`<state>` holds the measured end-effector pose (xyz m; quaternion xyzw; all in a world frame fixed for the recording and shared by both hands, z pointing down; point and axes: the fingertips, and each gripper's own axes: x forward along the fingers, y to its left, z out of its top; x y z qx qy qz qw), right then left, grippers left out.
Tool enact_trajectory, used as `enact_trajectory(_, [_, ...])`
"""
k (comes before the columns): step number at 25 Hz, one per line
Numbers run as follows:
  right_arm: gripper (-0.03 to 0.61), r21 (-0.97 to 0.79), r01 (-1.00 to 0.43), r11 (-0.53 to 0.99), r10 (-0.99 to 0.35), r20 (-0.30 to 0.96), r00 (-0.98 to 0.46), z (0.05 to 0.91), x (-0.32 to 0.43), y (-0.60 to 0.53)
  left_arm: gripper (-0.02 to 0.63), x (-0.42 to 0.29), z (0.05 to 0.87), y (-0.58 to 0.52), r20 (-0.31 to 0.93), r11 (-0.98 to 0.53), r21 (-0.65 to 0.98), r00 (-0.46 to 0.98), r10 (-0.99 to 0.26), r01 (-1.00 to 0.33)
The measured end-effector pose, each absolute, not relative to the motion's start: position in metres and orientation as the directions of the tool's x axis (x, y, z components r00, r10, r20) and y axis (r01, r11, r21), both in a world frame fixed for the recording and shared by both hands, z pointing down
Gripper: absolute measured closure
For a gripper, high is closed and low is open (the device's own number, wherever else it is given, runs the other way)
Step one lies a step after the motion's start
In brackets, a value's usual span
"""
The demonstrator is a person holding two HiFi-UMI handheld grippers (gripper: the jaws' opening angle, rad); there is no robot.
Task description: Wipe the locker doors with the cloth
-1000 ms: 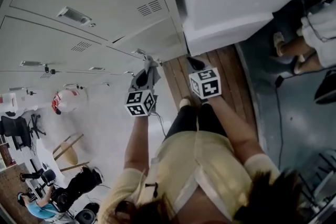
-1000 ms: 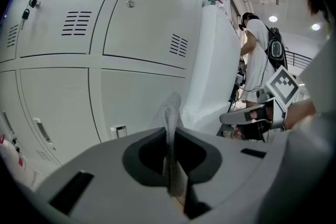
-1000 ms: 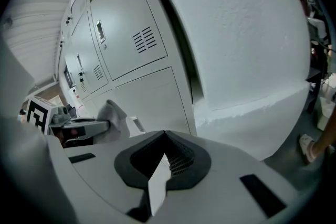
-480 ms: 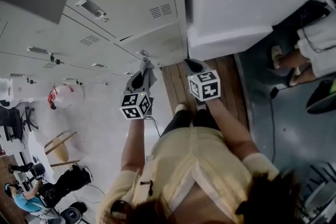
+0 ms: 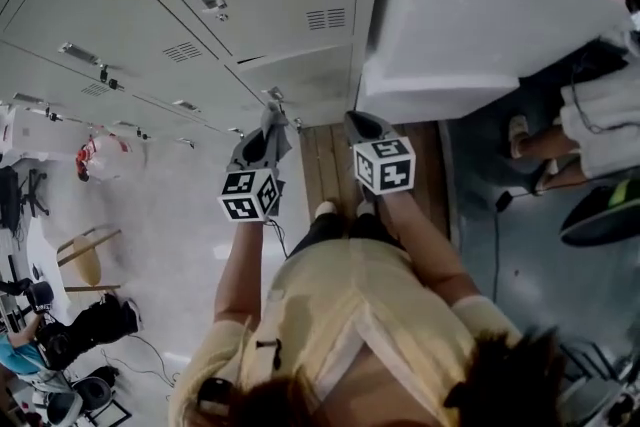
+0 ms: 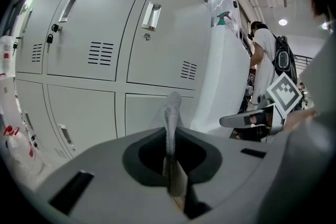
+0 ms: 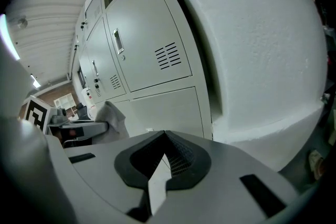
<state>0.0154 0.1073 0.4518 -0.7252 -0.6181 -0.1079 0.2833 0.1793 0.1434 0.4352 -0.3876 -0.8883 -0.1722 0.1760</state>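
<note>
The grey locker doors [image 5: 200,25] fill the upper left of the head view, and both gripper views face them [image 6: 163,44] [image 7: 152,55]. My left gripper [image 5: 272,113] [image 6: 173,176] is shut on a strip of grey cloth [image 6: 170,123] [image 5: 275,120] that sticks out past the jaws. It is held just short of a lower locker door. My right gripper [image 5: 358,122] [image 7: 157,181] is shut with nothing in it, close beside the left one. From the right gripper view the cloth [image 7: 113,120] hangs at the left.
A big white block [image 5: 480,5] stands against the lockers on the right, over a strip of wooden floor [image 5: 325,165]. A red-and-white bag [image 5: 100,155] lies at the locker foot on the left. A seated person's legs [image 5: 555,110] are at the right; another person [image 5: 70,340] is at lower left.
The head view has swung up, so more of the lockers shows. Both grippers have drifted a little left, still side by side before the lower doors, the cloth still held.
</note>
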Motion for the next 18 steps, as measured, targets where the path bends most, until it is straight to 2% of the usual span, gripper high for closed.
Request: enact_trajectory(18, [0.575, -0.245, 0.957, -0.155, 0.833, 0.489, 0.260, 0.437, 0.034, 0.124, 0.597, 0.195, 0.429, 0.145, 0.438, 0.550, 0.239, -0.594, 0.675, 0.800])
